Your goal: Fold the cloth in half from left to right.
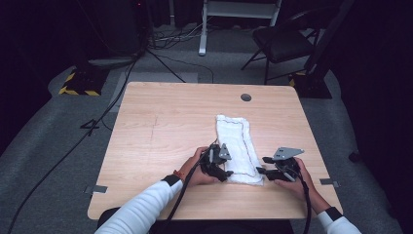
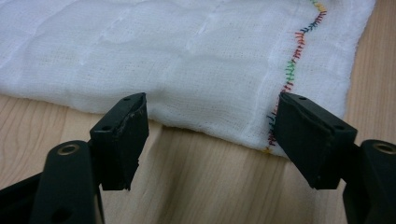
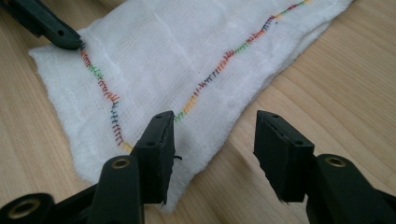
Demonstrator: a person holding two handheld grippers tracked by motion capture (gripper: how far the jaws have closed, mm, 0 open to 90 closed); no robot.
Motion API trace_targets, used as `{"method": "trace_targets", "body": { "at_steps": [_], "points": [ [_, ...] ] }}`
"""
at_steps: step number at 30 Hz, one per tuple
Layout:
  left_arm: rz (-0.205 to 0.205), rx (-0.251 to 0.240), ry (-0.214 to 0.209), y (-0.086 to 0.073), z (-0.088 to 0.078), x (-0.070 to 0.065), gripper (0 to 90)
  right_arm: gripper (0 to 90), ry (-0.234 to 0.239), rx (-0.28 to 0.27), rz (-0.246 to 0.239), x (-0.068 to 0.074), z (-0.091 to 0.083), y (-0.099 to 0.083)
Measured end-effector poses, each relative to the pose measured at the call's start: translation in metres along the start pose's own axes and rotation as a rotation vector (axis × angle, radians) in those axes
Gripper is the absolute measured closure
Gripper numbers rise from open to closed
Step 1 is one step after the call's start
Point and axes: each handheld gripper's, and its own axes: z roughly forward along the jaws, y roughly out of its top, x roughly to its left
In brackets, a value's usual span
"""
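Observation:
A folded white cloth [image 1: 236,146] with multicoloured edge stitching lies lengthwise on the wooden table [image 1: 156,126]. My left gripper [image 1: 225,171] sits at the cloth's near left corner. In the left gripper view its jaws stand open [image 2: 211,108] just short of the cloth's edge [image 2: 187,56], the right one by the stitched corner. My right gripper [image 1: 263,166] is at the near right corner. Its jaws are open [image 3: 214,122], the left one over the cloth [image 3: 187,51], the right one over bare wood. Nothing is pinched.
A round grommet hole [image 1: 246,97] sits near the table's far edge. Beyond the table stand a dark chair [image 1: 282,41], a white frame leg [image 1: 202,29] and cables on the grey floor. Bare wood lies left of the cloth.

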Motion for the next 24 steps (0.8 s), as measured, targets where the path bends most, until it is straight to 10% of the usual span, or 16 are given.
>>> {"method": "trace_targets", "body": {
  "at_steps": [24],
  "points": [
    [-0.022, 0.002, -0.002, -0.028, -0.029, -0.015, 25.1, 42.4, 0.07, 0.026, -0.046, 0.025, 0.002, 0.004]
  ]
}}
